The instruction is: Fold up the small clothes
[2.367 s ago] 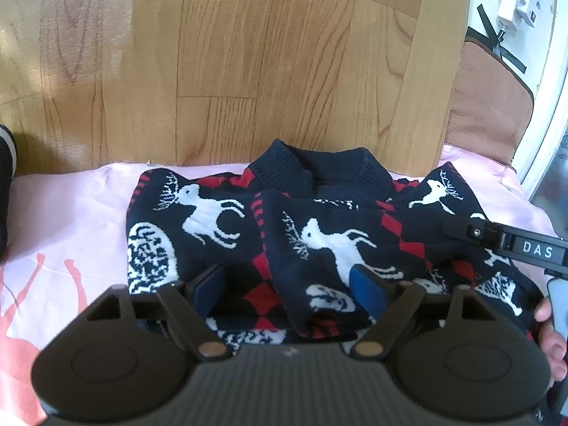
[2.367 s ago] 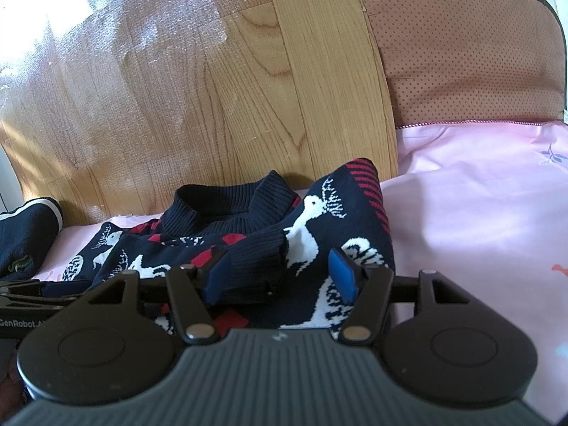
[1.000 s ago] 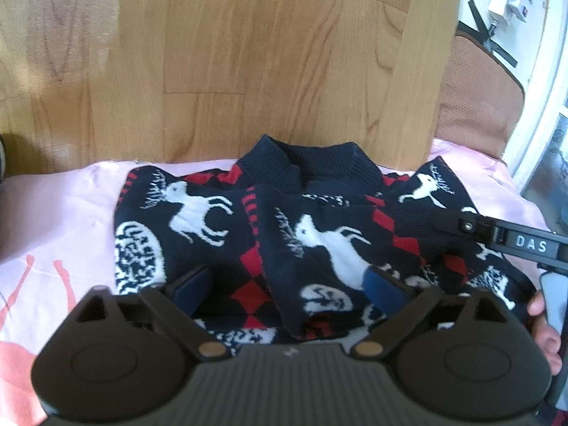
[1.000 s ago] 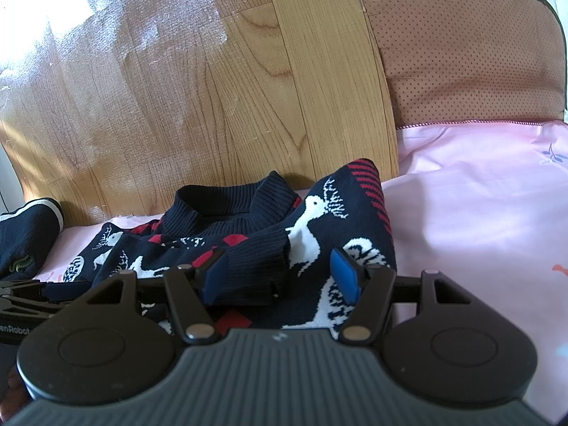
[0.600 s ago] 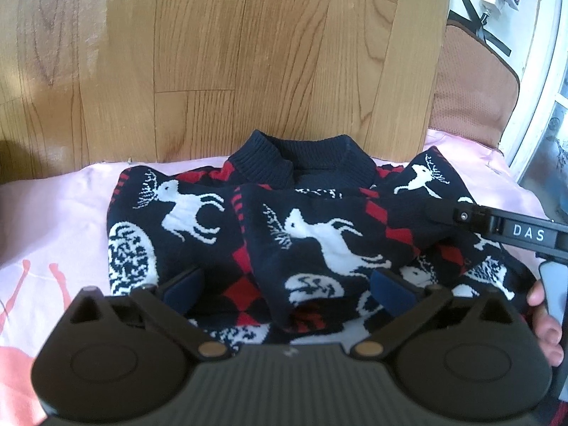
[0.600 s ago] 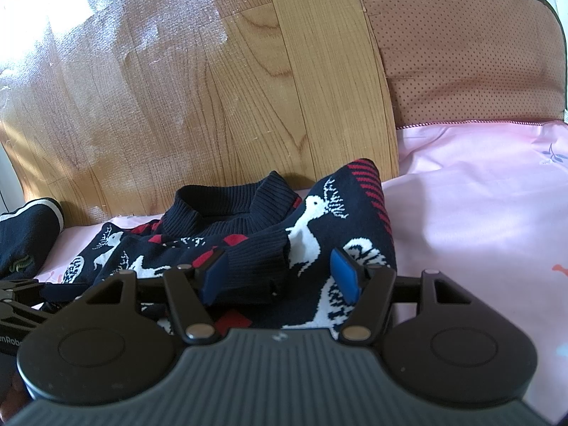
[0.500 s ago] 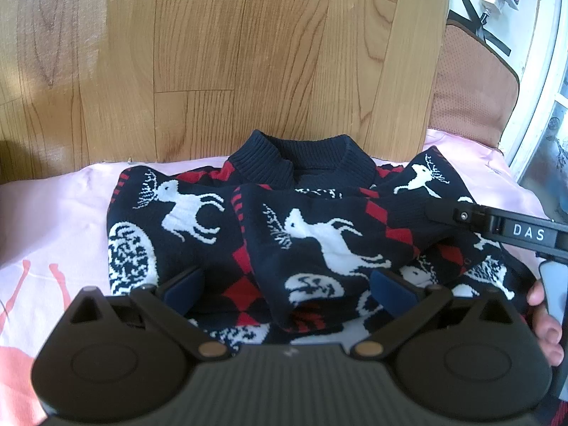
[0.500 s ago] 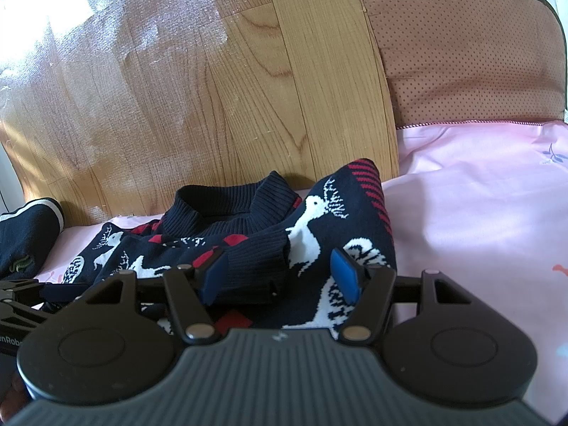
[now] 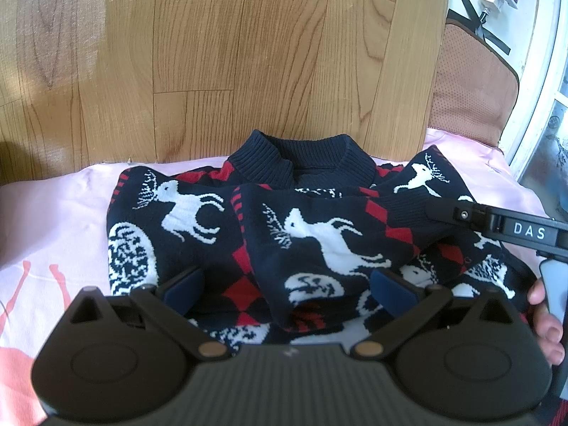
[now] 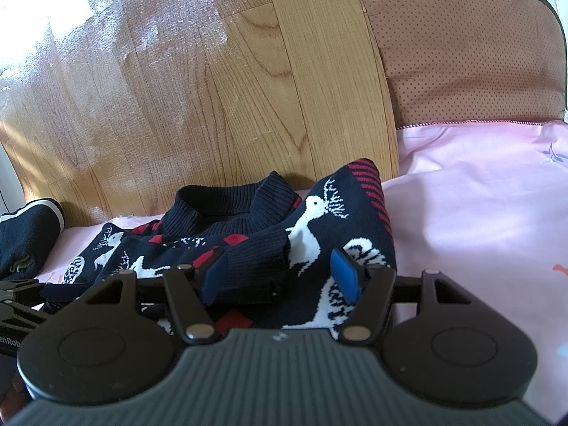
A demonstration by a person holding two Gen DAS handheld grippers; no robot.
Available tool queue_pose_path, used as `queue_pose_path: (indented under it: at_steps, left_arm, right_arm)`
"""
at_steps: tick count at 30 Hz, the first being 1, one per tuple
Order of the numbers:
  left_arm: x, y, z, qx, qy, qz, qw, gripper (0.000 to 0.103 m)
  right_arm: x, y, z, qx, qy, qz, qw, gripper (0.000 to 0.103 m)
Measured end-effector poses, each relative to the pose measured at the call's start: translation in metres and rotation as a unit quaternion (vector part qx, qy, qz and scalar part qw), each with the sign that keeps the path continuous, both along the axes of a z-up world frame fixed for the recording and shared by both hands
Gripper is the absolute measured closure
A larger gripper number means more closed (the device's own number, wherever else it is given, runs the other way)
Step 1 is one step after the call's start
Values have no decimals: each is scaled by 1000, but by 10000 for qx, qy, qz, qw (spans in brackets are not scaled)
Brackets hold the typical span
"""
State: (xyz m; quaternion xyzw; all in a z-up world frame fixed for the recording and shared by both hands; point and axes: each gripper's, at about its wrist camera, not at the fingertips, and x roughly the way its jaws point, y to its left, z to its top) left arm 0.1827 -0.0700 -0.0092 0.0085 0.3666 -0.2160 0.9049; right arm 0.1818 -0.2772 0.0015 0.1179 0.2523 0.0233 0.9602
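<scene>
A small navy sweater with white reindeer and red diamonds lies on a pink sheet, collar toward the wooden headboard, both sleeves folded across its front. It also shows in the right wrist view. My left gripper is open, its blue pads low over the sweater's lower part. My right gripper is open over the sweater's right side, a folded sleeve cuff lying between its pads. The right gripper also shows at the right in the left wrist view.
A wooden headboard stands right behind the sweater. A brown dotted cushion leans at the right. Another dark garment lies at the far left. Pink sheet spreads to the right. A window frame is at the far right.
My left gripper has opened wider and shifted slightly, so the sweater sits a little lower and left in its view. The right gripper has stayed still.
</scene>
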Motion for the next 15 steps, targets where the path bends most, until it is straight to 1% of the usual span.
queue_pose_path:
  at_steps: [15]
  left_arm:
    - [0,-1,1,11,0,1,10000,0]
  right_arm:
    - [0,1,0,6,-3,-7,10000,36]
